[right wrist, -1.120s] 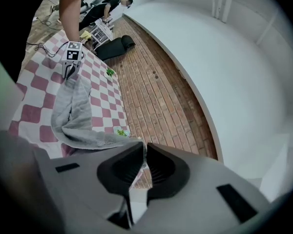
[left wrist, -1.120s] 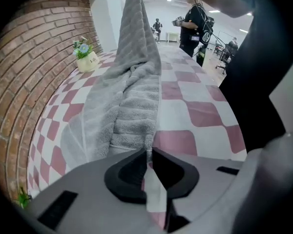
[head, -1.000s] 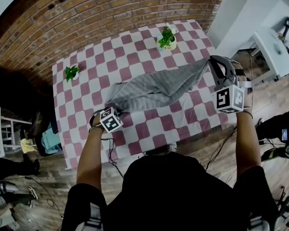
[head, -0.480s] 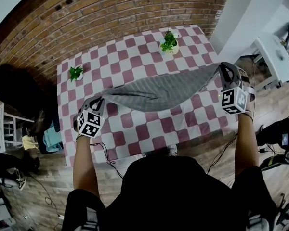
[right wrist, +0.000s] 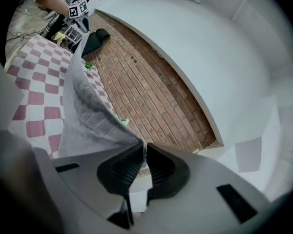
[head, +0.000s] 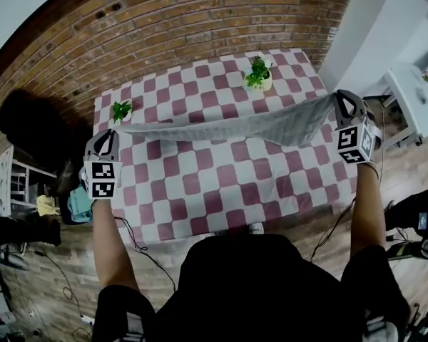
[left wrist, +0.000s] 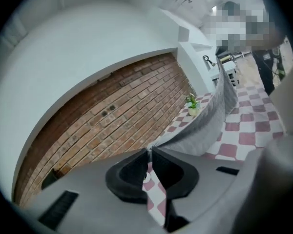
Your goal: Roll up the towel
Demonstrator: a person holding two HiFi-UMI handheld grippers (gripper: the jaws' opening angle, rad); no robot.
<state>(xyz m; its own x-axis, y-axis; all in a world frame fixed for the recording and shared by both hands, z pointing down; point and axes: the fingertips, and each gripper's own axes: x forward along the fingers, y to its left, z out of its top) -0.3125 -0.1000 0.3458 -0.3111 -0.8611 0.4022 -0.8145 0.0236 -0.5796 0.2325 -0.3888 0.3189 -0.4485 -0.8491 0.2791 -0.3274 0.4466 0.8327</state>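
A second before, the left claw (head: 105, 140) had sat low and near, with the towel (head: 257, 125) slumped on the tabletop (head: 200, 184). It had since swung up and out to the left, and the towel hung stretched above the checks, across to the right claw (head: 344, 102). I took that for spreading it before any rolling. Only the claw cameras showed each claw pinched tight on a towel corner; only the head view showed the whole span.

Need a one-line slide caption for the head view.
Gray towel stretched out above the checkered table, one end clamped in the left gripper, the other in the right gripper.
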